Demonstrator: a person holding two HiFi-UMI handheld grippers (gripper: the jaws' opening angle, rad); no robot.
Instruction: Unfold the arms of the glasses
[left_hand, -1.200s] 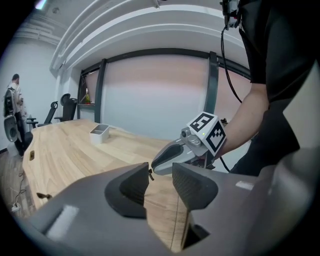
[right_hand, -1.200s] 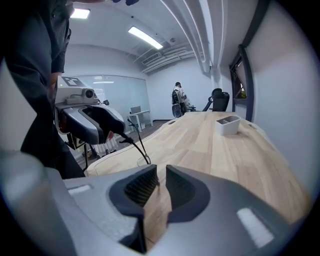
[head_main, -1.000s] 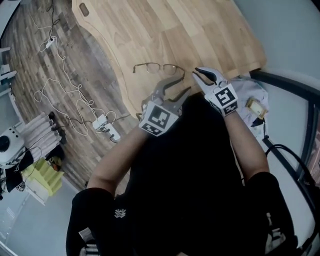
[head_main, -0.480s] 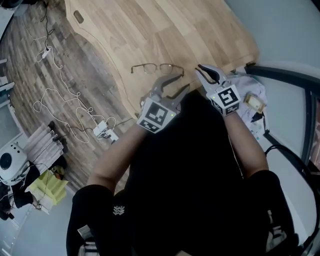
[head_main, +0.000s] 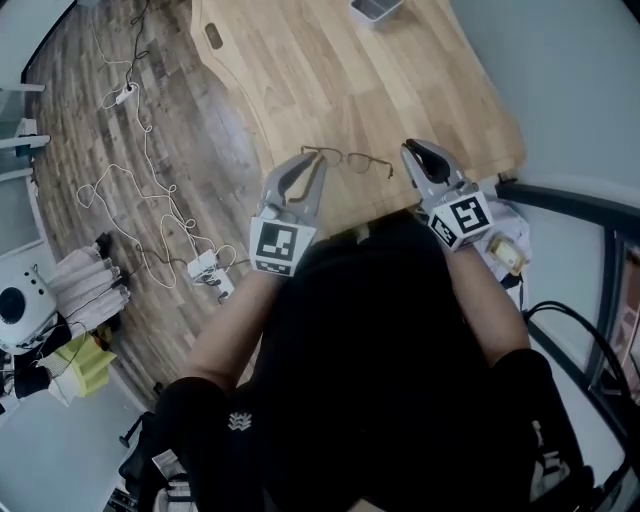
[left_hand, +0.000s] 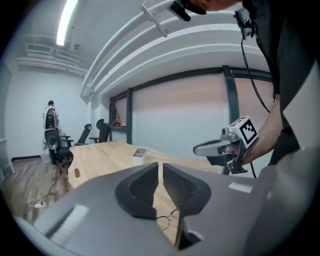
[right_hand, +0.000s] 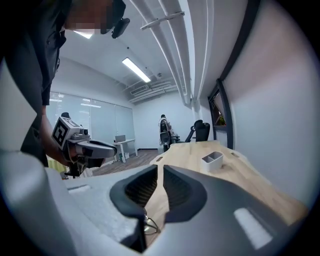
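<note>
We hold the two grippers side by side over the near edge of the desk (head_main: 330, 70), one toward each end of the glasses (head_main: 345, 158). We judge the reason to be that a thin wire frame needs one tool to steady it while the other swings an arm out. The glasses lie flat on the wood close to that near edge, lenses side by side. They sit between the left gripper (head_main: 312, 160) and the right gripper (head_main: 412, 148) and slightly farther out than either. The left tips are just beside the left end of the frame and the right tips are near its right end, though we cannot say that either touches it. The left jaws have just been closing and now stand drawn almost together with only a thin slit, and nothing is caught in it. In the left gripper view the glasses (left_hand: 167, 220) show low down, beyond and below the pads. The right jaws are likewise pressed nearly together on nothing, with the glasses (right_hand: 148, 225) peeking out beneath them in the right gripper view. Both tools point out over the desk, not steeply down at it, so the frame lies under their line, not in it. The frame is too small and fine here for us to tell whether its arms lie folded across the lenses or stand swung out, so this could be jaws nearing folded glasses or drawing off from opened ones. A small white tray (head_main: 375, 8) stands at the far side, well apart.
</note>
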